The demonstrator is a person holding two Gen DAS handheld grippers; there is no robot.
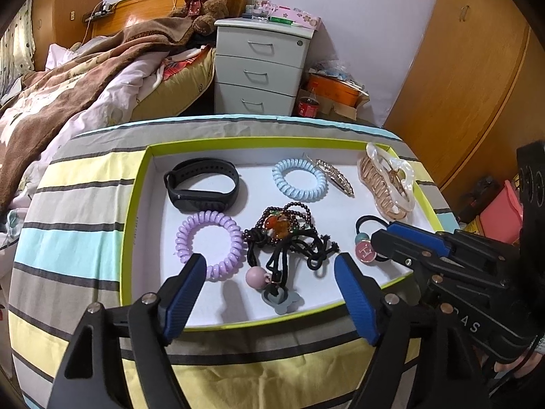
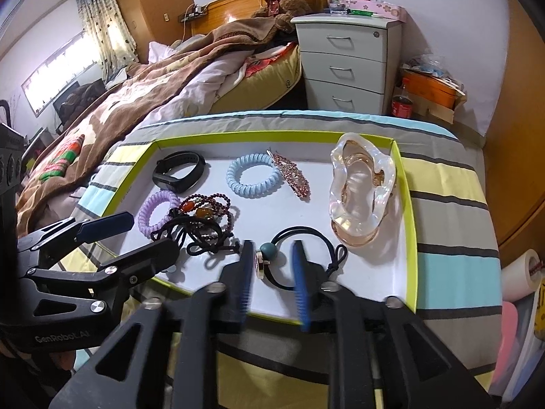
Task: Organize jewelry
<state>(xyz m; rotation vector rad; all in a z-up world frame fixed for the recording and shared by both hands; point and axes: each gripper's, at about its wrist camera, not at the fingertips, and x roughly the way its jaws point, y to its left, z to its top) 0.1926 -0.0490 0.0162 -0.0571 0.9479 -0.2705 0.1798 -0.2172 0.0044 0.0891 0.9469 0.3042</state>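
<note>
A white tray with a lime-green rim (image 1: 134,211) (image 2: 407,204) holds jewelry: a black band (image 1: 201,184), a blue coil tie (image 1: 299,179), a purple coil tie (image 1: 209,243), a dark bead bracelet tangled with black cords (image 1: 286,231), a rhinestone clip (image 1: 335,177), a clear claw clip (image 1: 388,180) (image 2: 361,191) and a black hair tie with a teal bead and round pink charm (image 2: 269,255) (image 1: 366,248). My left gripper (image 1: 270,269) is open over the tangle's near end. My right gripper (image 2: 272,260) is open, its fingers either side of the bead and charm.
The tray lies on a striped cloth (image 1: 68,238) over a round table. Behind are a bed with a brown blanket (image 1: 68,78), a teddy bear (image 1: 204,0), a white drawer unit (image 1: 259,68), boxes on the floor and wooden wardrobe doors (image 1: 477,68).
</note>
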